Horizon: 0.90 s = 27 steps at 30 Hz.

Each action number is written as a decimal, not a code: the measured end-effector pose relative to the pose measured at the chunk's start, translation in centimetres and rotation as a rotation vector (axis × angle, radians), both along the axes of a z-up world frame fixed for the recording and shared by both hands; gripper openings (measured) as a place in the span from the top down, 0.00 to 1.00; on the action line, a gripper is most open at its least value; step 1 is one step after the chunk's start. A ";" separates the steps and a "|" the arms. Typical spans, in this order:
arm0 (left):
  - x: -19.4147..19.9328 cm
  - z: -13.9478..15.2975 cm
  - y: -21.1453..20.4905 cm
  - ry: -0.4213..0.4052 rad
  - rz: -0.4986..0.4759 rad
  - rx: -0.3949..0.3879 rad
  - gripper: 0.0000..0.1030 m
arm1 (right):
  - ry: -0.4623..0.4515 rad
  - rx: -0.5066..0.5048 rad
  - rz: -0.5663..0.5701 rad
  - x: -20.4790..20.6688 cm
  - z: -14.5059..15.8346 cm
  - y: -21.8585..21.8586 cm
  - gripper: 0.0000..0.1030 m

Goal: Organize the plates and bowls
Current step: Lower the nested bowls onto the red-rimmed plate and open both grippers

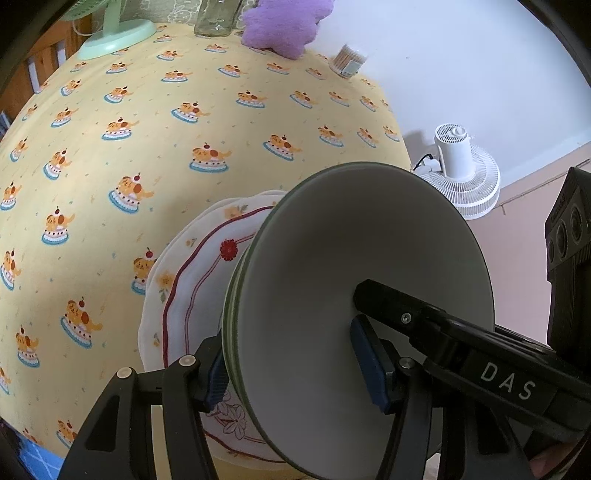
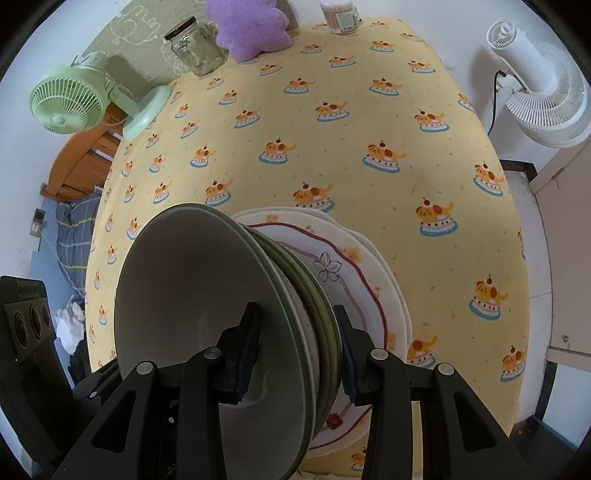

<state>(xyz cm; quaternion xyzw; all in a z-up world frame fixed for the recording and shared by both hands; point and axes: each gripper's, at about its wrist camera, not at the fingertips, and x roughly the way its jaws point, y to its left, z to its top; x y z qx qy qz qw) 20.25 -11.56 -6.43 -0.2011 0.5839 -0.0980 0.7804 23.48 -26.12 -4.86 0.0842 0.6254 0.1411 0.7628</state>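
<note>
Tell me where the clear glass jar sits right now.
The clear glass jar stands at the table's far edge, between the mint-green desk fan and the purple plush toy.

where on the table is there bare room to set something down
Free: the wide yellow tablecloth between the stacked plates and the back row. Crowded: the far edge, with green fan, glass jar, purple plush and cotton swab box; and the near edge, where both claws grip the bowls.

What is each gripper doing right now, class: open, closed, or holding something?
Left gripper: closed on the rim of the stacked bowls.
Right gripper: closed on the same stacked bowls, from the opposite side.
</note>
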 end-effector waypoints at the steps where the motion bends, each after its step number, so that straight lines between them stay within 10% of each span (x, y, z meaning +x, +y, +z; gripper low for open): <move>1: -0.1 0.0 0.0 0.001 0.006 -0.002 0.42 | -0.002 0.002 0.002 0.0 0.0 0.0 0.59; 14: -1.5 0.6 -0.7 -0.007 0.074 0.074 0.33 | -0.049 0.026 0.065 -0.6 0.0 -0.7 0.58; 18: -2.1 1.5 -0.5 -0.006 0.101 0.135 0.22 | -0.074 0.011 0.056 -1.0 0.5 -1.3 0.35; 27: -3.3 3.9 0.0 -0.099 0.017 0.190 0.14 | -0.177 -0.046 -0.009 -3.5 3.1 -1.3 0.30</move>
